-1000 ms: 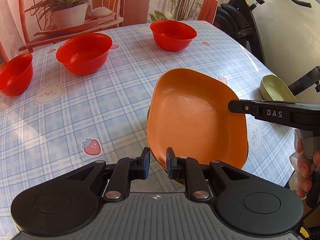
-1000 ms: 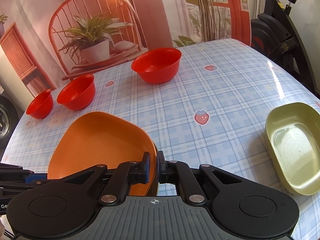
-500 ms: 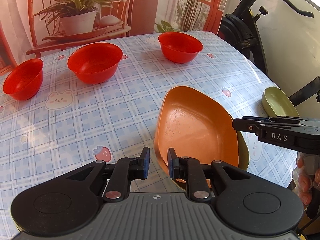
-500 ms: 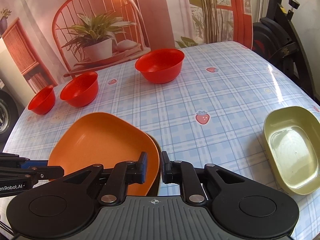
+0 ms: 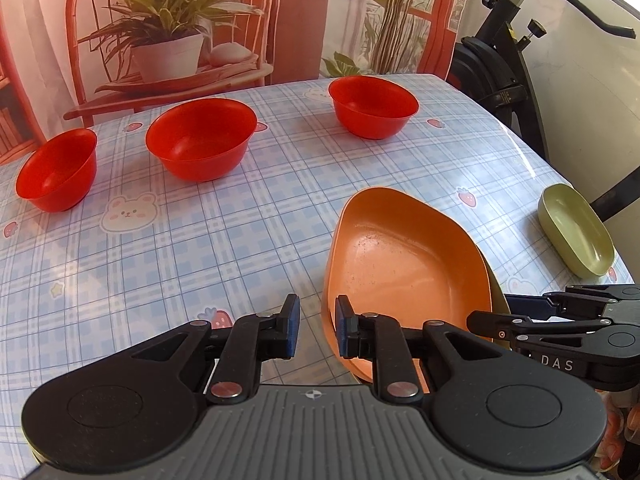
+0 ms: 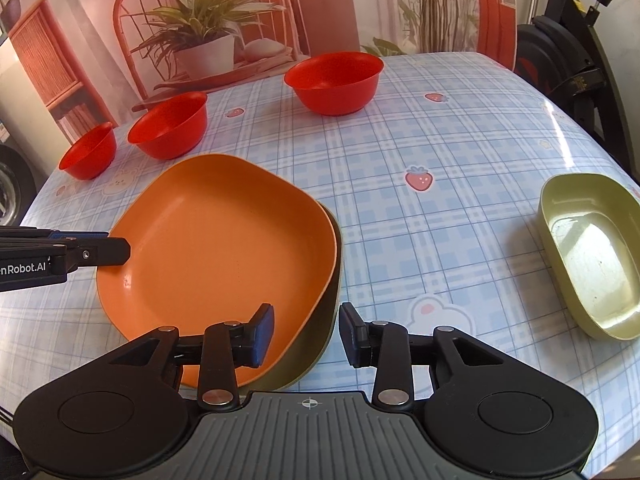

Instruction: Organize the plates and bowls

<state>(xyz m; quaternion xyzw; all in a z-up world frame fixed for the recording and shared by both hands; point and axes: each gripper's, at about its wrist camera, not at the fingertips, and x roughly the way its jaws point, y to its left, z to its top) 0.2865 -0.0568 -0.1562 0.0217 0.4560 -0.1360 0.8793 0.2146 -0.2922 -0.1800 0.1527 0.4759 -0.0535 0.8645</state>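
- Orange plate (image 6: 218,240) lies nested on an olive plate (image 6: 320,320) at the worktop's (image 6: 440,152) near edge.
- Right gripper (image 6: 306,334) fingers are spread wide astride both rims; left gripper (image 5: 316,330) is parted too, gripping nothing.
- Beyond — three red bowls (image 5: 200,138); a green dish (image 6: 592,252) off right.

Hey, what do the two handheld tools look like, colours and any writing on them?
Both match: the left tool and right tool have matte black linkage arms with silver rivets, blue pads on the fingertips, and a ribbed grey body bearing a crosshair mark. White lettering reads "DAS" on the right and "nRobot.AI" on the left.
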